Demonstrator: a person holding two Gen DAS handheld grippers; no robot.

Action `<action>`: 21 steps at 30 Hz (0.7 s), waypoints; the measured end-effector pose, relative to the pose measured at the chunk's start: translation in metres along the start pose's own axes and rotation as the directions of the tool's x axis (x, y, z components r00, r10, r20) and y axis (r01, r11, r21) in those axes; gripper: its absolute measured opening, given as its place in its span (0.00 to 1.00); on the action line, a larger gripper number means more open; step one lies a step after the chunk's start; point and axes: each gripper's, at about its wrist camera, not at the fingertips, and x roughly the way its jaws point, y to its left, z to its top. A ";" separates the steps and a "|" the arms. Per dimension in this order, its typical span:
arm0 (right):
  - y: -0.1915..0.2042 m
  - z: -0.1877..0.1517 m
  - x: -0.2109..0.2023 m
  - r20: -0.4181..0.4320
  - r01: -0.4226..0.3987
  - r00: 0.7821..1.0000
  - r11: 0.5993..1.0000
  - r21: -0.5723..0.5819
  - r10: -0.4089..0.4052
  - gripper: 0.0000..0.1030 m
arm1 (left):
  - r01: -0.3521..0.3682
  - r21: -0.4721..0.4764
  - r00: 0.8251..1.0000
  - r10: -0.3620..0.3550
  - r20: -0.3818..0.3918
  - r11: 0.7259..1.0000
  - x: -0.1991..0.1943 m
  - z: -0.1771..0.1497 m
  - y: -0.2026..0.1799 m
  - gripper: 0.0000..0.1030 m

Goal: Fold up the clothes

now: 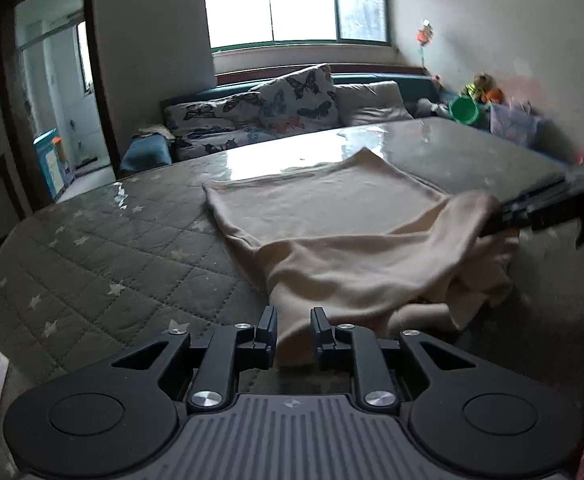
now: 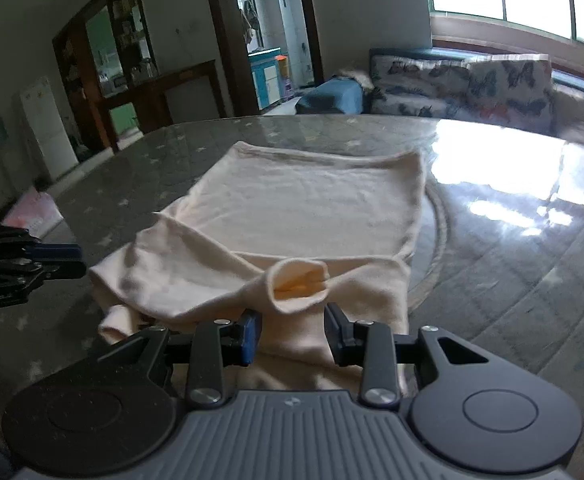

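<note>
Partly folded: cream garment (image 2: 292,208) on the quilted table (image 2: 512,280).
Sleeve cuff (image 2: 298,286) (unfolded) sits loosely between both grippers' parted fingers: left gripper (image 1: 294,334), right gripper (image 2: 292,330).

A: Left wrist view: low over the surface (image 1: 92,248), close behind its tool (image 1: 294,330), facing the window (image 1: 292,0) at 12 o'clock.

B: Right wrist view: equally low and close, doorway (image 2: 272,32) at 12. Both share the cream garment (image 1: 332,216) (image 2: 308,196).
</note>
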 end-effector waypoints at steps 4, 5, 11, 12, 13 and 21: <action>0.014 0.002 -0.006 0.029 0.054 0.998 0.990 -0.127 -0.050 0.47 | 0.008 0.070 1.000 -0.009 0.003 0.998 0.011 0.002 -0.008 0.21; 0.019 0.002 -0.008 0.040 0.060 0.998 0.983 -0.175 -0.054 0.47 | 0.013 0.079 1.000 -0.013 0.002 0.997 0.013 0.002 -0.009 0.21; 0.047 -0.003 -0.011 0.073 0.113 0.993 0.885 -0.452 -0.089 0.50 | 0.017 0.113 1.000 -0.016 -0.011 0.993 0.023 0.001 -0.008 0.21; 0.051 -0.004 -0.010 0.077 0.121 0.992 0.863 -0.491 -0.096 0.50 | 0.017 0.116 1.000 -0.015 -0.012 0.993 0.024 0.001 -0.008 0.21; 0.055 -0.005 -0.009 0.075 0.124 0.992 0.842 -0.524 -0.100 0.50 | 0.017 0.119 1.000 -0.016 -0.014 0.993 0.025 0.000 -0.008 0.21; 0.075 -0.010 0.007 0.040 0.115 0.992 0.719 -0.686 -0.120 0.10 | 0.010 0.150 1.000 -0.008 -0.017 0.989 0.030 -0.005 -0.006 0.21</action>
